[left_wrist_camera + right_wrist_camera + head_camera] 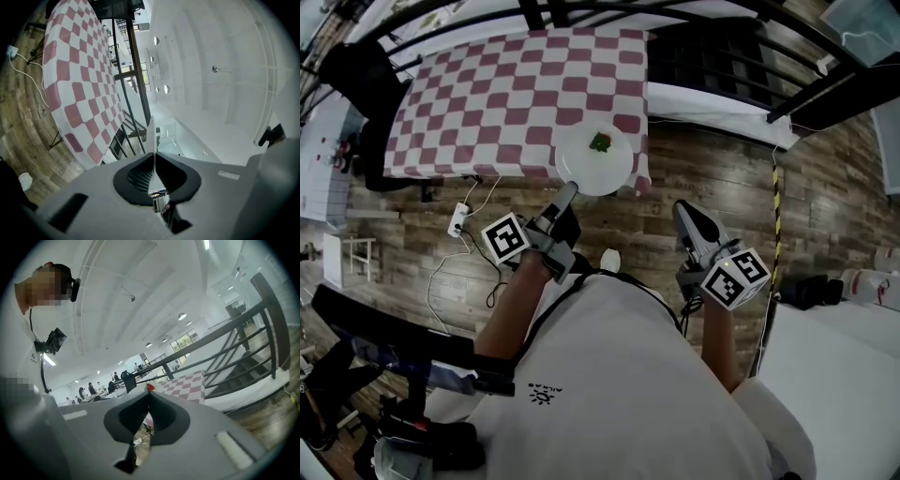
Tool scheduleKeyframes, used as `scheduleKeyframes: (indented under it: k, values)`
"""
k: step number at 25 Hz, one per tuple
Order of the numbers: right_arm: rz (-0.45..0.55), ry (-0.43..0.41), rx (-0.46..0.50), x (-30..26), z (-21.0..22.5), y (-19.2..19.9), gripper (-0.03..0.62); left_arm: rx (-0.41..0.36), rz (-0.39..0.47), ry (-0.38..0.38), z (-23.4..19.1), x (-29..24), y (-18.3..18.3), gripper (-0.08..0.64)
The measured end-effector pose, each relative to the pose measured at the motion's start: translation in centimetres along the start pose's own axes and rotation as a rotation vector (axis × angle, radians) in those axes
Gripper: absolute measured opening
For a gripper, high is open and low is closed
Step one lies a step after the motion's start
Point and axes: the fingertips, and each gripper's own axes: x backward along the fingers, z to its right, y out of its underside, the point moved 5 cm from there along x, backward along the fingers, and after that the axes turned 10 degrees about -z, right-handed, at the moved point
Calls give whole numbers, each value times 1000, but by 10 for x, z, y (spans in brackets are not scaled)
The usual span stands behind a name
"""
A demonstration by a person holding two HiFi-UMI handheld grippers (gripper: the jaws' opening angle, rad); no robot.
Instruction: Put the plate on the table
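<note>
A white plate (593, 159) with a small green and red garnish (600, 142) sits over the near right corner of the table with the red and white checked cloth (506, 94). Part of it hangs past the edge, and I cannot tell whether it rests on the cloth. My left gripper (566, 193) is shut on the plate's near rim. In the left gripper view the plate (151, 133) shows edge-on between the jaws, with the table (79, 79) to the left. My right gripper (681, 212) hangs over the wood floor, right of the plate, jaws shut and empty (149, 393).
Black railings (694, 14) and a staircase (703, 61) run behind and right of the table. A power strip (459, 220) with cables lies on the floor by the table's near left legs. A white surface (834, 366) stands at the right, with a dark chair (361, 80) at the left.
</note>
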Motion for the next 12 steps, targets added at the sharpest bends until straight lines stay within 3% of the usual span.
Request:
scheduleKeyframes:
  k: [12]
  values:
    - [1, -32, -22, 5, 8, 9, 9, -11, 0, -14, 5, -8, 10, 21]
